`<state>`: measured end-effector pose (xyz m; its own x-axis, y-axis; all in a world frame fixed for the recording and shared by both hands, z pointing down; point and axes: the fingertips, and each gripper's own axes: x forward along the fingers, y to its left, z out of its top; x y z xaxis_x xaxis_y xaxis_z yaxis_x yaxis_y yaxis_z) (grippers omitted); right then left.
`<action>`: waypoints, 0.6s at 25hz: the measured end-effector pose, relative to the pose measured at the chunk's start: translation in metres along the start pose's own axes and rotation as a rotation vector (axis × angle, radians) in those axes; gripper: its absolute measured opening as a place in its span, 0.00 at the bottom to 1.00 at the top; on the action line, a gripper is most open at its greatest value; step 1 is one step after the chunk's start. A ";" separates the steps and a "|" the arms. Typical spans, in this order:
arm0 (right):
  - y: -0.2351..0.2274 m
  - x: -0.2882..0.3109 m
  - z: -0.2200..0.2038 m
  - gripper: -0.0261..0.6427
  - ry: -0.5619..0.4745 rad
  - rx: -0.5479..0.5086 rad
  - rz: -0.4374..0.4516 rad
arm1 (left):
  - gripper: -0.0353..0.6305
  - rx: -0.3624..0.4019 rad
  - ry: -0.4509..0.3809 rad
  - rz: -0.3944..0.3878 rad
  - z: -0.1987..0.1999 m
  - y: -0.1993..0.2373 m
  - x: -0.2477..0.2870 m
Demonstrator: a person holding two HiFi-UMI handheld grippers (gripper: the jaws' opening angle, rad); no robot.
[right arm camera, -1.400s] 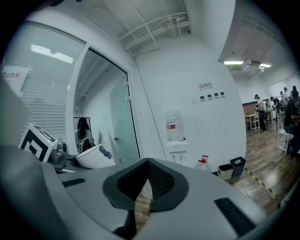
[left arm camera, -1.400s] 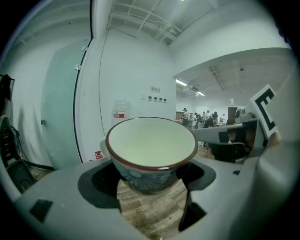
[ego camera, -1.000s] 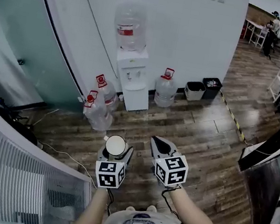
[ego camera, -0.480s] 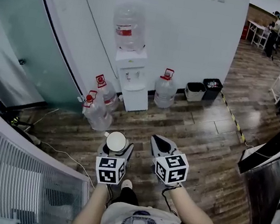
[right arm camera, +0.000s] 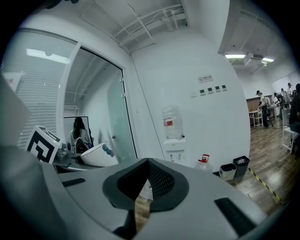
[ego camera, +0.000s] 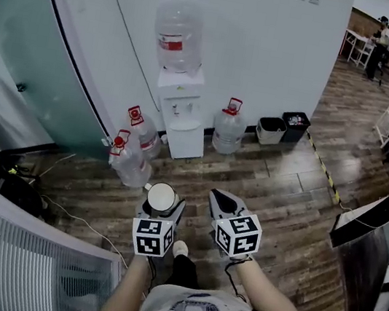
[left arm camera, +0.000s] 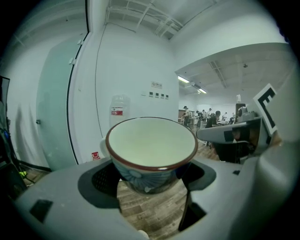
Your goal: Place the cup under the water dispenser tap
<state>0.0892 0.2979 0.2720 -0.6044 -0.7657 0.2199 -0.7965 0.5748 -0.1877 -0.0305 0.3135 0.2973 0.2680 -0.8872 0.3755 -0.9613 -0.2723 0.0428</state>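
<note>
A white-lined cup (ego camera: 160, 199) with a brown rim and blue pattern sits upright between the jaws of my left gripper (ego camera: 158, 215), which is shut on it. In the left gripper view the cup (left arm camera: 151, 150) fills the middle, clamped at its lower body by the left gripper (left arm camera: 151, 182). My right gripper (ego camera: 225, 204) hangs beside it, shut and empty; its jaws meet in the right gripper view (right arm camera: 149, 180). The white water dispenser (ego camera: 182, 108) with a clear bottle (ego camera: 177, 36) on top stands against the far wall, well ahead of both grippers. The right gripper view also shows the dispenser (right arm camera: 174, 147).
Several water jugs (ego camera: 132, 164) stand on the wood floor left of the dispenser, and one jug (ego camera: 227, 129) to its right. Two small bins (ego camera: 272, 126) sit along the wall. A glass partition (ego camera: 42, 52) runs on the left. People sit at far right.
The view has shifted slightly toward the dispenser, and a shoe now shows below the grippers. Both grippers keep their pose; the cup stays held.
</note>
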 end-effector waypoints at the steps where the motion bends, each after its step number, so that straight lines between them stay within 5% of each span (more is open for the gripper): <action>1: -0.003 0.012 0.002 0.07 0.005 -0.002 -0.002 | 0.68 -0.004 0.000 -0.002 0.003 0.008 0.010; 15: -0.042 0.201 0.039 0.07 0.063 0.026 -0.033 | 0.68 -0.015 0.033 -0.056 0.058 0.131 0.154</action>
<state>0.0020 0.1080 0.2873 -0.5781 -0.7641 0.2862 -0.8160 0.5409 -0.2041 -0.1116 0.1197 0.3065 0.3193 -0.8581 0.4021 -0.9458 -0.3154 0.0780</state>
